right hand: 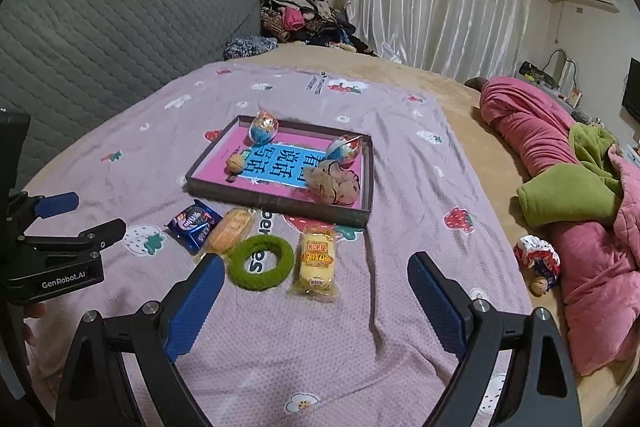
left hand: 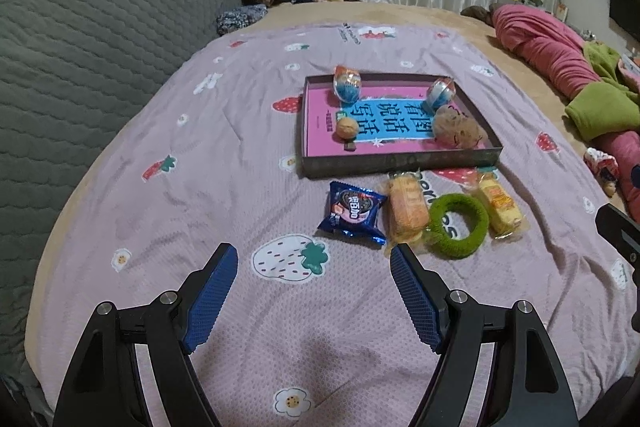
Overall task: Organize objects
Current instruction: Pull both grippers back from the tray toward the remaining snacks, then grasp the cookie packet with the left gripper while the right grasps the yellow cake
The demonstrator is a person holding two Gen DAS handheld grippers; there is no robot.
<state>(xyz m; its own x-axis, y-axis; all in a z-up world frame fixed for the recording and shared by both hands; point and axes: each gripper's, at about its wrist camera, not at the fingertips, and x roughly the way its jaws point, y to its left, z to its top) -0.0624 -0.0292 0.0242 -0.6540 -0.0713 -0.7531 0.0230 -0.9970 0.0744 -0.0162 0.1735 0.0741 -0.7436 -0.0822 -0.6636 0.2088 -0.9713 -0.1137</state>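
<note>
A shallow dark tray point(left hand: 392, 159) point(right hand: 280, 203) with a pink and blue lining lies on the bed. Inside it are two foil-wrapped eggs point(left hand: 347, 83) point(right hand: 264, 127), a walnut point(left hand: 346, 128) point(right hand: 235, 163) and a brown plush toy point(left hand: 458, 127) point(right hand: 334, 183). In front of the tray lie a blue snack packet point(left hand: 354, 213) point(right hand: 194, 221), an orange wrapped cake point(left hand: 406, 209) point(right hand: 231, 230), a green fuzzy ring point(left hand: 458, 223) point(right hand: 262, 262) and a yellow wrapped cake point(left hand: 500, 205) point(right hand: 316, 259). My left gripper point(left hand: 314, 259) point(right hand: 74, 215) hangs open just short of the blue packet. My right gripper point(right hand: 316, 269) stands open, empty, near the ring and yellow cake.
The pink strawberry-print sheet point(left hand: 200, 167) covers a tan bed. A grey quilted headboard point(left hand: 80, 47) runs along the left. Rolled pink and green blankets point(right hand: 568, 179) and a small doll point(right hand: 536, 263) lie at the right. Clothes point(right hand: 304, 15) are piled at the far end.
</note>
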